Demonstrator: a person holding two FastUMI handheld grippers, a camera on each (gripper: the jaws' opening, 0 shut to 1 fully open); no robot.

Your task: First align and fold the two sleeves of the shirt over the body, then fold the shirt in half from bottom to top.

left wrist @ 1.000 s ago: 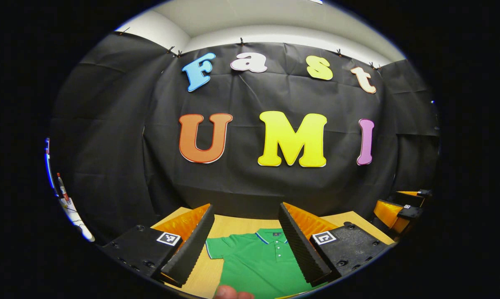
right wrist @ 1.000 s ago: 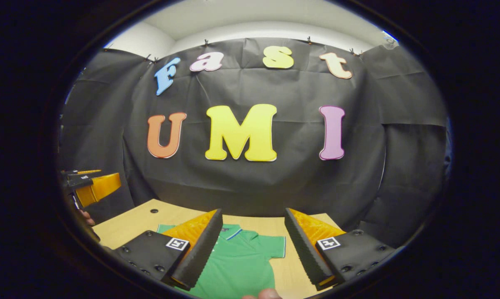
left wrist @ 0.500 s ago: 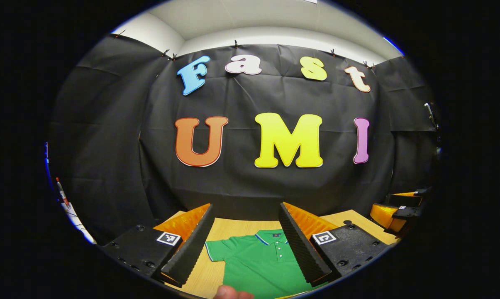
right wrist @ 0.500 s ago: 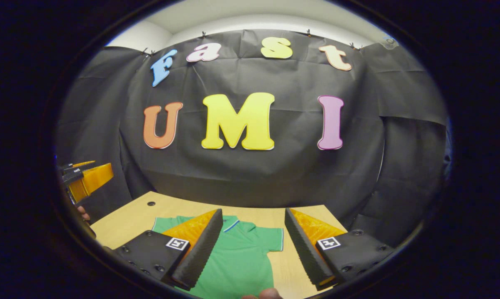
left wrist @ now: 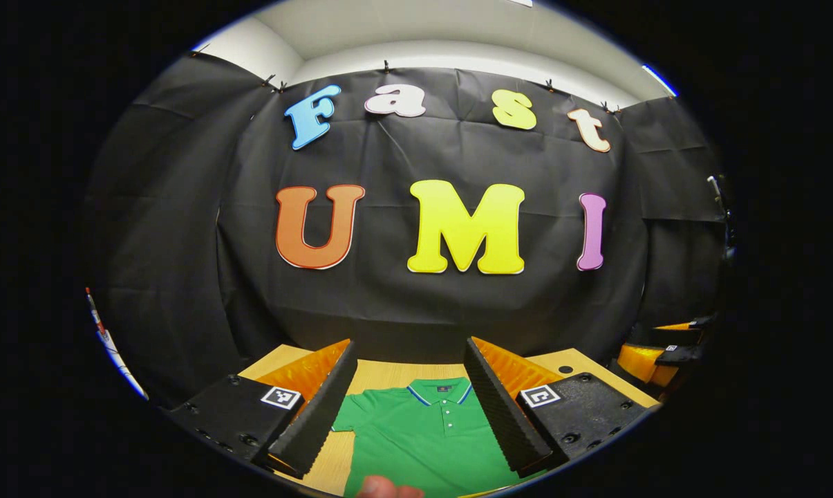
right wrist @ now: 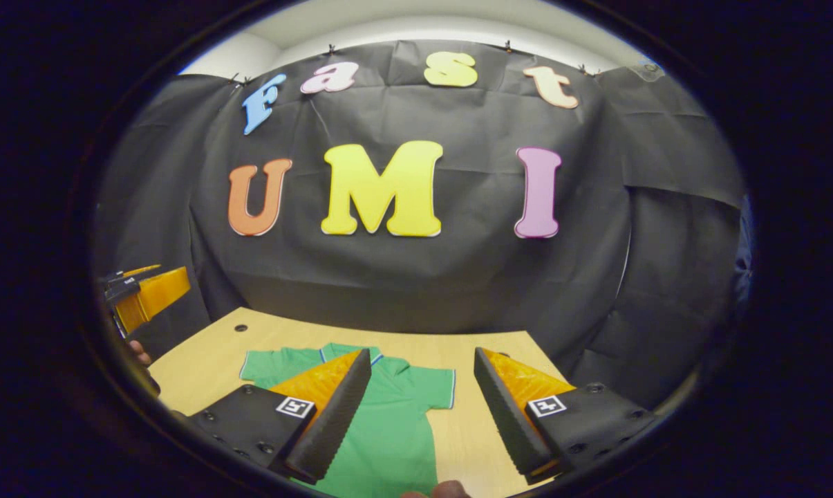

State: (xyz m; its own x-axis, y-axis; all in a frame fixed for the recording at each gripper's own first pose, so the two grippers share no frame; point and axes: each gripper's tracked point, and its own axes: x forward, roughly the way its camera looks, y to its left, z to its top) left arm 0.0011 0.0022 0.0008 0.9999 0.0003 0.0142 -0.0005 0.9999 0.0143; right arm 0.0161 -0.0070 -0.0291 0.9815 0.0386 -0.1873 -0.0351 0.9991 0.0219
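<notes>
A green polo shirt (left wrist: pixel 426 436) with a blue-edged collar lies flat on the wooden table (left wrist: pixel 388 377), collar toward the far wall and both short sleeves spread out. In the left gripper view it sits between the fingers of my left gripper (left wrist: pixel 409 344), which hovers open above it. In the right gripper view the shirt (right wrist: pixel 395 415) lies under my open right gripper (right wrist: pixel 422 351); its right sleeve (right wrist: pixel 438 389) shows between the fingers and its left sleeve (right wrist: pixel 260 363) beyond the left finger. Neither gripper touches the cloth.
The right gripper (left wrist: pixel 658 349) shows at the far right edge of the left gripper view. The left gripper (right wrist: pixel 146 294) and a hand (right wrist: pixel 137 353) show at the left edge of the right gripper view. The table (right wrist: pixel 202 360) has a small hole (right wrist: pixel 240 327) at its back left.
The right gripper has tipped downward, so more table and shirt show. The left gripper has swung a little, and the shirt's collar now sits centred between its fingers. Both stay open.
</notes>
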